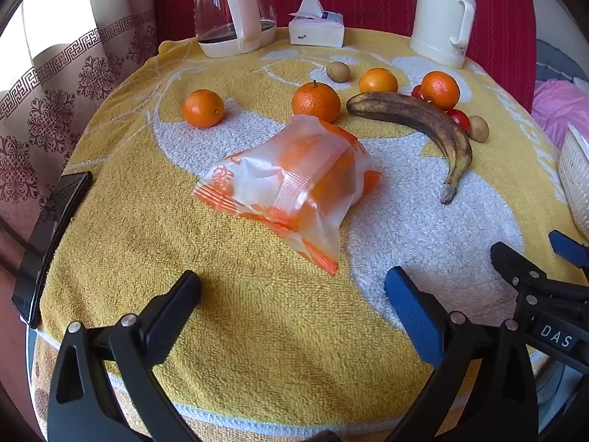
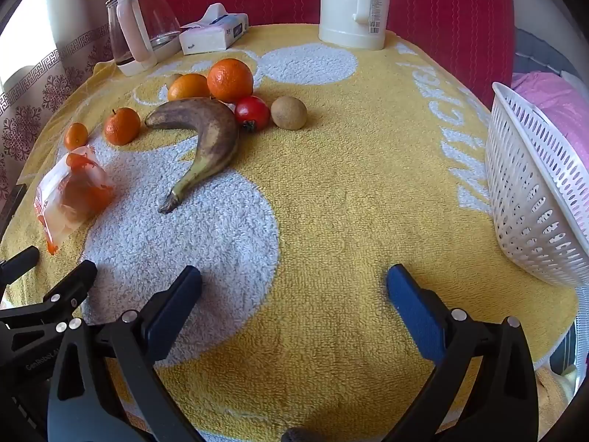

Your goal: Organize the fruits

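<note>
Looking over the surface [image 2: 331, 184], which is covered with a yellow and white towel, we see that both claws are wide apart and hold nothing: the left claw [image 1: 292, 287] hovers near the front edge, and the right claw [image 2: 294, 281] does the same, just beside it.

We judge the banana [image 2: 210, 140] to be soft and very ripe, since its skin is dark brown. It will bruise easily, so we would take it at the thick middle with a gentle squeeze. The oranges [image 2: 230, 80] look firm and round and may roll away, so we would close across the widest part. The tomato [image 2: 252, 112] is smooth and delicate. The plastic bag [image 1: 287, 184] with orange fruit inside is light, crinkly and slippery, and we think the sealed edge is the better place to take it.

This bag lies directly ahead of the left claw, near it but apart. Behind the bag lie the loose fruits, farther away. From the right claw the banana is ahead and to the left, well apart, and the white basket [image 2: 533, 191] stands to its right at the edge.
</note>
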`<action>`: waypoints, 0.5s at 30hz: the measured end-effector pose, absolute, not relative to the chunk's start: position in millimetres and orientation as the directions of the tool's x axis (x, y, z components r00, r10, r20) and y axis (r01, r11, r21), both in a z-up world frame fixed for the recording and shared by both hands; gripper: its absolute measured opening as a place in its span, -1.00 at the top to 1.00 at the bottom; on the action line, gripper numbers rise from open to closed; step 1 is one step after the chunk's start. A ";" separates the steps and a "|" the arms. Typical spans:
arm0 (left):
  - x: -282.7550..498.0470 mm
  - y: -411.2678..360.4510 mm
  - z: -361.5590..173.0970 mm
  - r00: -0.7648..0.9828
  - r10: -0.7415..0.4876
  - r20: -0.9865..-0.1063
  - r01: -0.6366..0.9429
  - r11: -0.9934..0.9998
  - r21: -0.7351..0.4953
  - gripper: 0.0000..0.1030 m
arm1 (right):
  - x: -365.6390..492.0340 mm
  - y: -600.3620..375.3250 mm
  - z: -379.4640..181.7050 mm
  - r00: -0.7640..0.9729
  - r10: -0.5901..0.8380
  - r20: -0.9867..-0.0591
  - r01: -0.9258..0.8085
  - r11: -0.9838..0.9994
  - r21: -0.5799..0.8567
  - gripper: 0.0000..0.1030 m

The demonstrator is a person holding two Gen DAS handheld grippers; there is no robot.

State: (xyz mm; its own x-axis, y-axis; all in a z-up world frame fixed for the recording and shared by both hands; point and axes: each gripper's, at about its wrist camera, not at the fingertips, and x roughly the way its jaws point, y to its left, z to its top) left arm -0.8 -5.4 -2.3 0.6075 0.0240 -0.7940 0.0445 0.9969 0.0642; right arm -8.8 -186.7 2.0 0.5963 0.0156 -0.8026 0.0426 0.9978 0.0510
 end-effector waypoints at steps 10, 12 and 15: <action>-0.8 -5.6 -1.9 0.607 0.020 -0.794 0.045 0.997 0.060 -0.91 | -8.4 -185.6 1.7 0.597 0.014 -0.802 0.042 0.998 0.049 -0.96; -0.8 -5.2 -1.7 0.607 0.019 -0.794 0.045 0.997 0.059 -0.91 | -8.4 -185.7 1.7 0.597 0.014 -0.802 0.042 0.998 0.049 -0.96; -0.6 -5.3 -1.7 0.607 0.020 -0.794 0.045 0.997 0.060 -0.91 | -8.4 -185.7 1.4 0.597 0.014 -0.802 0.042 0.998 0.049 -0.96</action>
State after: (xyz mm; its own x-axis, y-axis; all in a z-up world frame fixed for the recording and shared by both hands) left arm -0.6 -5.3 -1.7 0.6070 0.0204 -0.7944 0.0449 0.9972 0.0599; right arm -8.4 -185.7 1.4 0.5966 0.0138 -0.8025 0.0424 0.9979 0.0486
